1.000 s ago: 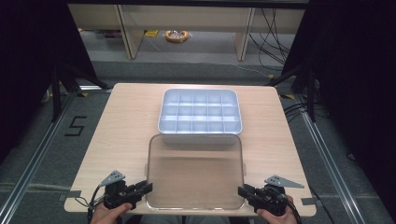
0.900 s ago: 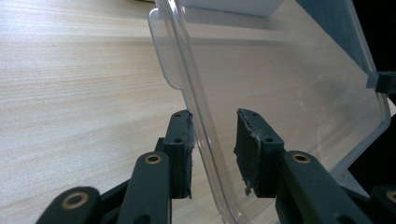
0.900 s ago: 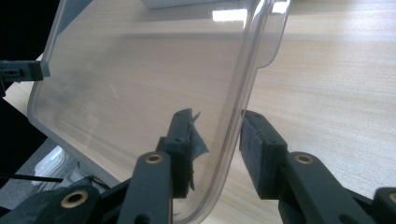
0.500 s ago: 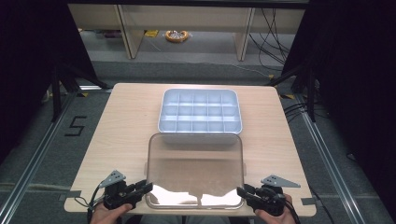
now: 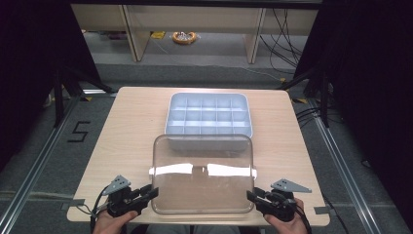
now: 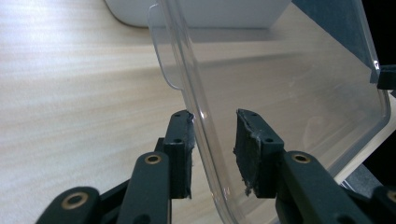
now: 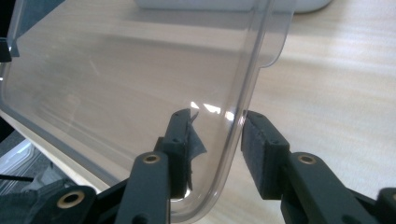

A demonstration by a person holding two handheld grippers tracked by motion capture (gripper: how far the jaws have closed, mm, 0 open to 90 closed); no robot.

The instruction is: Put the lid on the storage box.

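Clear rectangular plastic lid [image 5: 202, 175] at near edge of surface [image 5: 131, 126], clamped by left tool [image 5: 148, 193] and right tool [image 5: 253, 197] on side rims. Risk: thin slick rim slipping, lid dropping onto grey compartment tray [image 5: 209, 117].

You could read just one sign: a black number 5 [image 5: 78, 131] marked on the grey floor [image 5: 44, 146], left of the wooden table [image 5: 131, 126]. You had no other words, labels or brand names to read on anything else in the pictures.
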